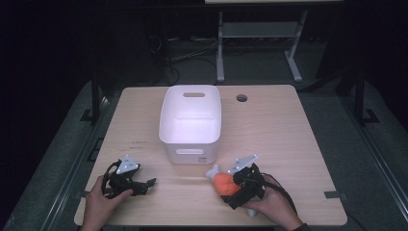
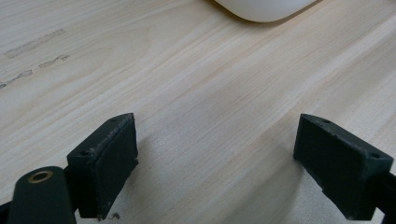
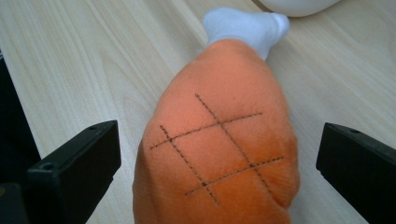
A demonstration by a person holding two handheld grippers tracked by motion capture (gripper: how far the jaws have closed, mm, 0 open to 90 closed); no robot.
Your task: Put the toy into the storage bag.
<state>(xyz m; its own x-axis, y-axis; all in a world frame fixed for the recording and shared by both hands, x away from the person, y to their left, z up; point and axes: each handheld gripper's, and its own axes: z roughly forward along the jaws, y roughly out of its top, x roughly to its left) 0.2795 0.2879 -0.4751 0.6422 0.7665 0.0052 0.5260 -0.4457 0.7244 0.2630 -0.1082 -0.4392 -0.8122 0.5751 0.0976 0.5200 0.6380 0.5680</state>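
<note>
Straddling an orange plush drumstick (image 3: 219,149) with jaws apart, the right gripper (image 1: 239,185) sits near the white bin (image 1: 191,122); the left gripper (image 1: 139,185) rests spread over bare table (image 2: 196,93).

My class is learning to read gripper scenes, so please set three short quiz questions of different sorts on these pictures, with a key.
1. True or false: the right gripper has its jaws shut tight on the toy.
2. Multiple choice: what lies between the left gripper's jaws? A) the toy B) bare table C) the bin's handle
3. Fill in: the toy's white end points towards the ____.

Key
1. False: the jaws stand apart on either side of the orange drumstick toy, with gaps showing.
2. B: the open jaws frame bare table.
3. Bin: the white bin stands just beyond that end.
</note>
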